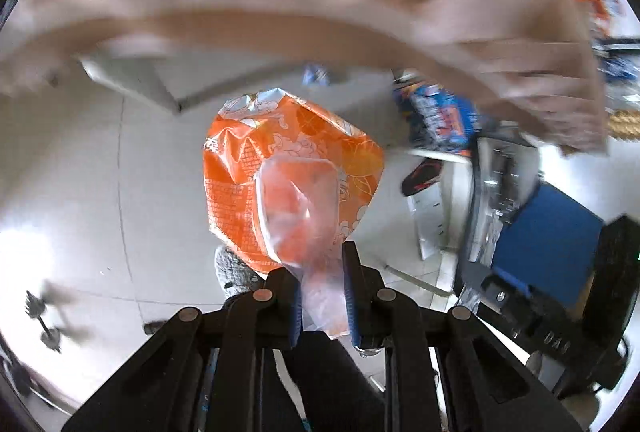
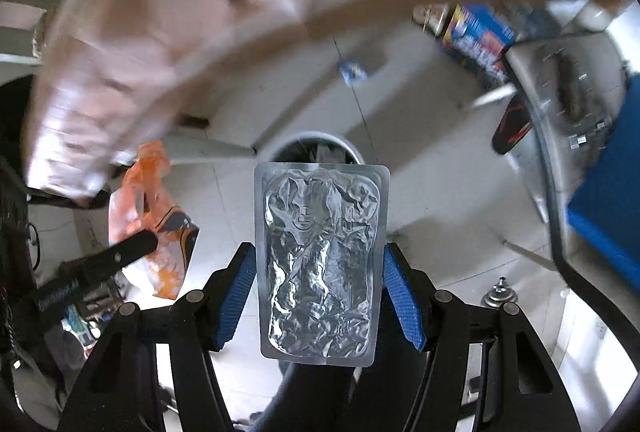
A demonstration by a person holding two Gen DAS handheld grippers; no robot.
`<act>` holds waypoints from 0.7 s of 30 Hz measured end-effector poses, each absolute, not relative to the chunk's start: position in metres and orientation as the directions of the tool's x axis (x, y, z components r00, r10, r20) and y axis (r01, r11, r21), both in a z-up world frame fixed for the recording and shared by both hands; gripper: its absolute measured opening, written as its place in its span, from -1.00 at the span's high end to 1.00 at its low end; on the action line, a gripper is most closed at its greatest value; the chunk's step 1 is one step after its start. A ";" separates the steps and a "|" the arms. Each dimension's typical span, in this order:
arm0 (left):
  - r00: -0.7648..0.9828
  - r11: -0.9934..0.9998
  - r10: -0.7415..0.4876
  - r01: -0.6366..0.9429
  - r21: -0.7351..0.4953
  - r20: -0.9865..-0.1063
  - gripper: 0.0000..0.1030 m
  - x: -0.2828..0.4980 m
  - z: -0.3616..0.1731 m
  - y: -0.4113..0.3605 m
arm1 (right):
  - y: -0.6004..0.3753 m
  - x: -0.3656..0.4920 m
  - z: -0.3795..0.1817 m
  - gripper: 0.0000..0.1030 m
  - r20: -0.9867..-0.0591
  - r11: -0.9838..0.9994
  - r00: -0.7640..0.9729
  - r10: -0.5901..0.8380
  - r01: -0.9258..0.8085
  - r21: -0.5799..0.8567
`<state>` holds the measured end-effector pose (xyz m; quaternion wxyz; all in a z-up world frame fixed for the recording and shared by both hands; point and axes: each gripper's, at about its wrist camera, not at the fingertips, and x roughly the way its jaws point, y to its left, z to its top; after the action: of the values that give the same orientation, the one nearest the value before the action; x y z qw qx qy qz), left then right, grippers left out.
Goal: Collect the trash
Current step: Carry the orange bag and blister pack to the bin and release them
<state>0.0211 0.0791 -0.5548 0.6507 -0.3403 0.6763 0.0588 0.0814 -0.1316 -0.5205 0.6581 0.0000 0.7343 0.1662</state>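
Two pieces of trash held, one per gripper. The left gripper point(image 1: 322, 284) is nearly closed, pinching the clear plastic tail of one orange wrapper point(image 1: 288, 168); the wrapper projects forward beyond the fingertips, long axis in line with the fingers. The right gripper point(image 2: 320, 296) stands half spread, pads against the long edges of one silver foil blister pack point(image 2: 320, 260), long axis along the fingers. One bin point(image 2: 316, 148) sits just beyond the pack's far end.
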 end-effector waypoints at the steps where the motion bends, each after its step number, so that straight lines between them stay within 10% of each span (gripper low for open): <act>1: 0.065 0.752 -0.395 -0.551 -0.363 -0.916 0.68 0.026 -0.580 0.079 | -0.130 0.082 -0.545 -0.28 -0.964 0.944 -0.149 0.220 -0.219 0.249; 6: 0.021 0.712 -0.439 -0.601 -0.362 -0.898 0.63 0.037 -0.687 0.079 | -0.121 0.088 -0.665 -0.28 -0.947 0.937 -0.221 0.233 -0.208 0.279; 11: 0.022 0.703 -0.416 -0.626 -0.338 -0.909 -0.65 0.024 -0.740 0.084 | -0.105 0.100 -0.741 -0.29 -0.931 0.926 -0.266 0.249 -0.216 0.309; 15: 0.007 0.704 -0.371 -0.650 -0.286 -0.929 -0.74 0.006 -0.744 0.093 | -0.090 0.100 -0.768 -0.35 -0.918 0.910 -0.282 0.279 -0.229 0.346; 17: 0.001 0.730 -0.303 -0.642 -0.233 -0.953 -0.89 0.000 -0.732 0.095 | -0.084 0.099 -0.768 -0.94 -0.914 0.906 -0.284 0.289 -0.227 0.357; 21: 0.004 0.782 -0.133 -0.614 -0.107 -0.991 -0.89 -0.024 -0.694 0.108 | -0.077 0.093 -0.739 -1.00 -0.928 0.904 -0.246 0.278 -0.259 0.339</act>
<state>-0.0236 0.1078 -0.6938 0.6533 -0.2740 0.6813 0.1842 0.0934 -0.0773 -0.7393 0.6139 0.0064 0.7585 0.2185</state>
